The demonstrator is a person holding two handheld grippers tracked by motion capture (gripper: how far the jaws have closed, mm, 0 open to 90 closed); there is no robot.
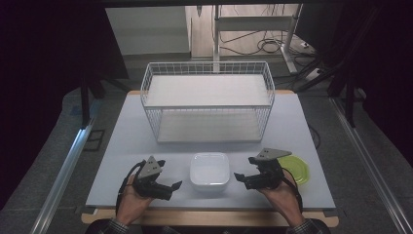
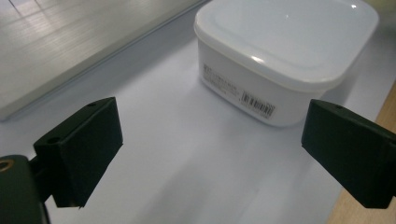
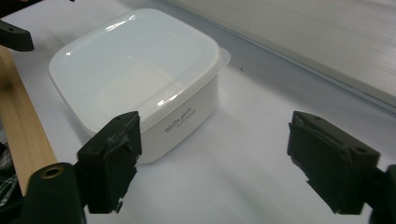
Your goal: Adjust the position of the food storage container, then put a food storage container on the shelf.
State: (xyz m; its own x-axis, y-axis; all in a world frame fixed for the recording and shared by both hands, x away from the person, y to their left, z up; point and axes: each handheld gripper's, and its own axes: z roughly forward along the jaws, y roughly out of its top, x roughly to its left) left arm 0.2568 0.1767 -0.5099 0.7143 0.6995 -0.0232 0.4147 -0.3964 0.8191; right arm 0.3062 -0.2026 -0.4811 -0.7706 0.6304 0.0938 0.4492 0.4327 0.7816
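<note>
1. The white lidded container (image 1: 210, 170) sits on the bench (image 1: 146, 146) near its front edge, about midway between the two hands.
2. Its lid is on and lies flat. In the left gripper view a barcode label (image 2: 258, 103) shows on the container's (image 2: 285, 56) side wall, and in the right gripper view small print shows on another side of the container (image 3: 140, 79).
3. The left hand-held gripper (image 1: 168, 180) lies just to the left of the container, jaws pointing toward it. The jaws stand wide apart with nothing between them. In its own view, the left hand-held gripper (image 2: 210, 158) has bare bench surface between its jaws and the container ahead, not touching.
4. The right hand-held gripper (image 1: 245, 170) lies just to the right of the container, jaws also aimed at it and spread wide, empty. In its own view, the right hand-held gripper (image 3: 212, 163) has its left jaw overlapping the container's near corner; whether it touches cannot be told.
5. A yellow-green round lid (image 1: 296, 169) lies flat on the bench to the right of the right hand-held gripper, partly hidden behind it.
6. Farther back, a white wire basket rack (image 1: 208, 100) stands on the bench, well apart from the container.
</note>
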